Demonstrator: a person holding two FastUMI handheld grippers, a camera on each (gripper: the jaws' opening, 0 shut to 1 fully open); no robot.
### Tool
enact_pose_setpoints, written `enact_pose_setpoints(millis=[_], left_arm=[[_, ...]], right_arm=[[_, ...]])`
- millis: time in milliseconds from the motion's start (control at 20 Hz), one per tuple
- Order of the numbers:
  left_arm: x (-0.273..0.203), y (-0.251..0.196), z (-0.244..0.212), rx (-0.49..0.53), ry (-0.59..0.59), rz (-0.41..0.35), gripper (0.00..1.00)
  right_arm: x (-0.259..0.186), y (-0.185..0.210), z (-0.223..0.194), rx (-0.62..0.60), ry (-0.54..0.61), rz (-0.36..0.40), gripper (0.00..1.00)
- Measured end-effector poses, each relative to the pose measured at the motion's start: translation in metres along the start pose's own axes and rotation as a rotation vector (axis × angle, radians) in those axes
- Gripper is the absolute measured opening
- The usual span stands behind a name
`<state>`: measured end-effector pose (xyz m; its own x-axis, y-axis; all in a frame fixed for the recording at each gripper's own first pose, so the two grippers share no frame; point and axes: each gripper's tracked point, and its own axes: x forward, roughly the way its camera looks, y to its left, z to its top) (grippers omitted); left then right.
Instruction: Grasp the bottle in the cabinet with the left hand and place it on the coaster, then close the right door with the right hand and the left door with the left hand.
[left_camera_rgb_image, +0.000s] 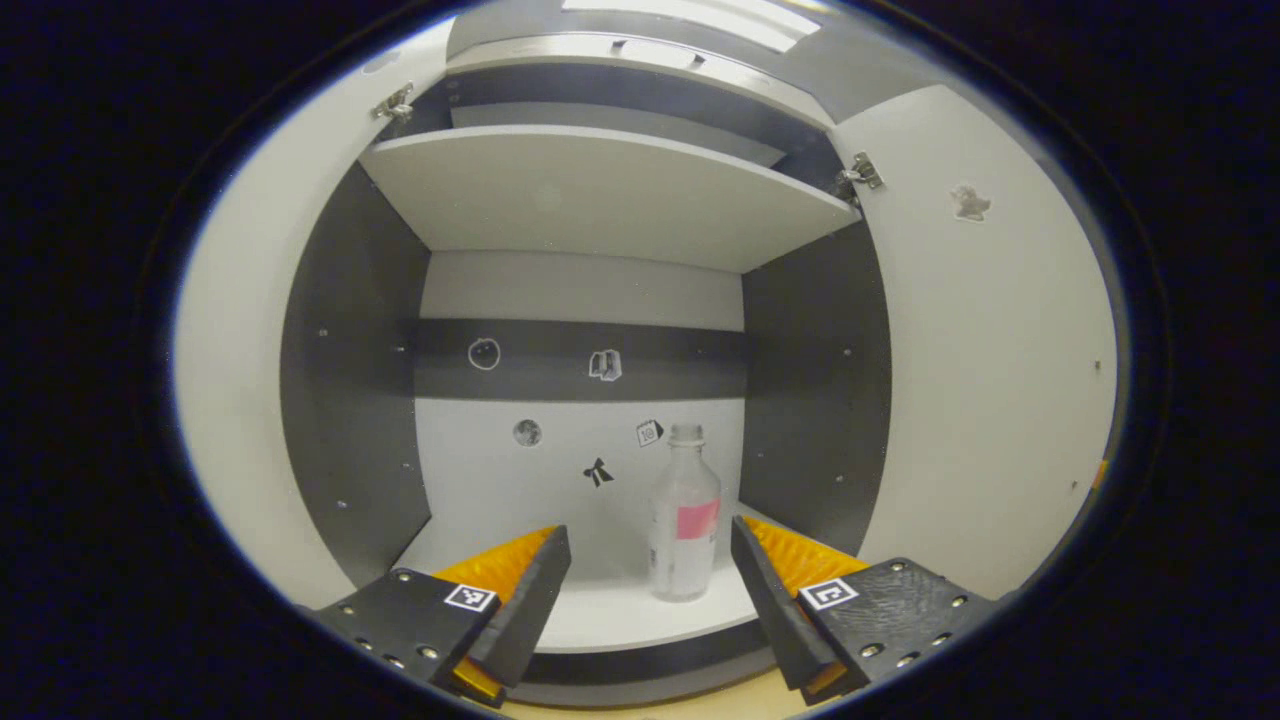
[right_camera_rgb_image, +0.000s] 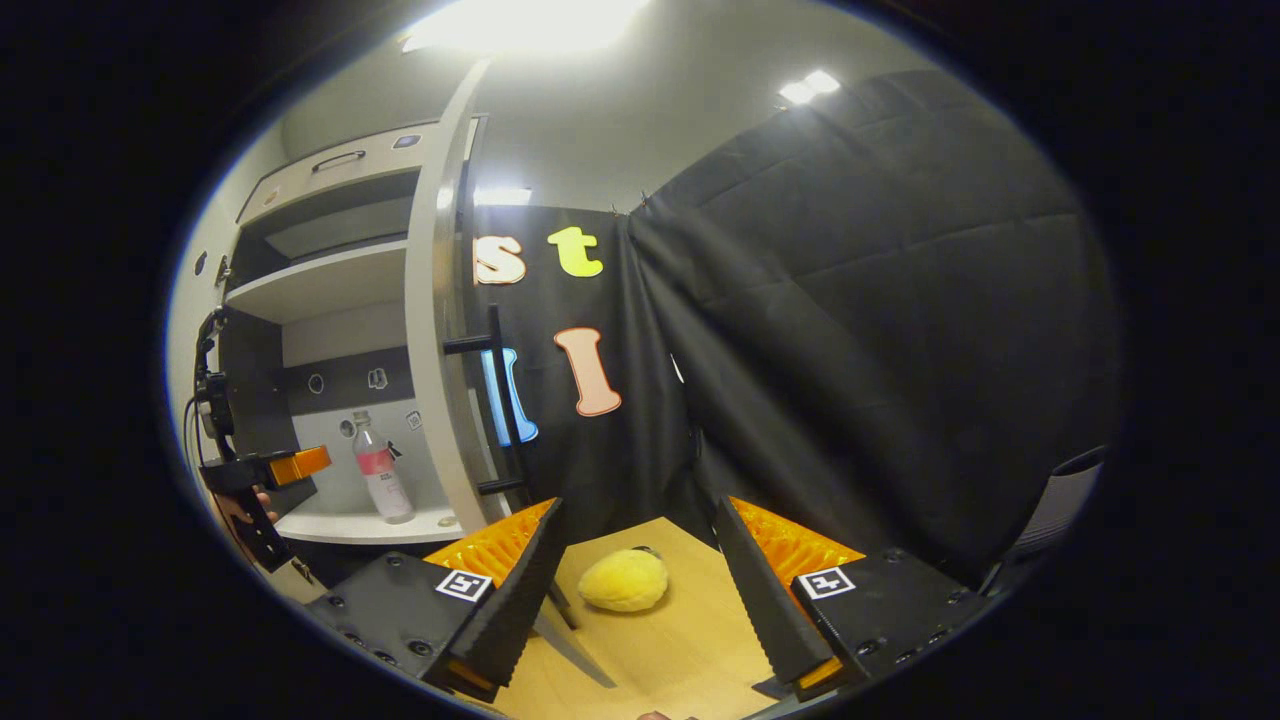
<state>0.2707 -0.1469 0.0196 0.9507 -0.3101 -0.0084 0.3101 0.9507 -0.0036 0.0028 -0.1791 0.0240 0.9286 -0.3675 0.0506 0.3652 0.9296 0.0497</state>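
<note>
A clear plastic bottle (left_camera_rgb_image: 684, 515) with a pink label stands upright on the cabinet's bottom shelf (left_camera_rgb_image: 640, 610), toward the right. My left gripper (left_camera_rgb_image: 650, 570) is open in front of the shelf; the bottle stands a little beyond the fingertips, apart from both, nearer the right finger. Both cabinet doors stand open: the left door (left_camera_rgb_image: 250, 400) and the right door (left_camera_rgb_image: 990, 380). In the right gripper view, the same bottle (right_camera_rgb_image: 379, 480) shows in the cabinet with the left gripper (right_camera_rgb_image: 285, 468) held before it. My right gripper (right_camera_rgb_image: 635, 545) is open above the wooden table, holding nothing.
A yellow fuzzy ball (right_camera_rgb_image: 624, 580) lies on the wooden table (right_camera_rgb_image: 690, 640) between the right gripper's fingers, farther off. The open right door's edge (right_camera_rgb_image: 440, 360) stands just left of it. An upper shelf (left_camera_rgb_image: 600, 190) spans the cabinet above the bottle.
</note>
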Motion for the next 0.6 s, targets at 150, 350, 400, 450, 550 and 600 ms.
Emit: enact_pose_setpoints(millis=[150, 350, 400, 450, 550, 600], left_arm=[[0.032, -0.004, -0.008, -0.015, 0.015, -0.004, 0.94], [0.063, -0.008, -0.016, 0.011, 0.036, -0.011, 0.94], [0.069, -0.011, -0.018, 0.016, 0.037, -0.015, 0.94], [0.074, -0.013, -0.02, 0.018, 0.04, -0.016, 0.94], [0.086, -0.017, -0.028, 0.008, 0.056, -0.023, 0.94], [0.093, -0.018, -0.033, 0.002, 0.068, -0.027, 0.94]], right_arm=[[0.01, -0.013, 0.003, -0.018, 0.001, -0.017, 0.92], [0.029, -0.026, 0.007, -0.014, 0.005, -0.034, 0.95], [0.033, -0.03, 0.009, -0.007, 0.006, -0.039, 0.92], [0.037, -0.034, 0.01, -0.002, 0.004, -0.048, 0.92], [0.045, -0.043, 0.013, 0.006, 0.002, -0.063, 0.92], [0.05, -0.046, 0.014, 0.011, 0.002, -0.069, 0.95]])
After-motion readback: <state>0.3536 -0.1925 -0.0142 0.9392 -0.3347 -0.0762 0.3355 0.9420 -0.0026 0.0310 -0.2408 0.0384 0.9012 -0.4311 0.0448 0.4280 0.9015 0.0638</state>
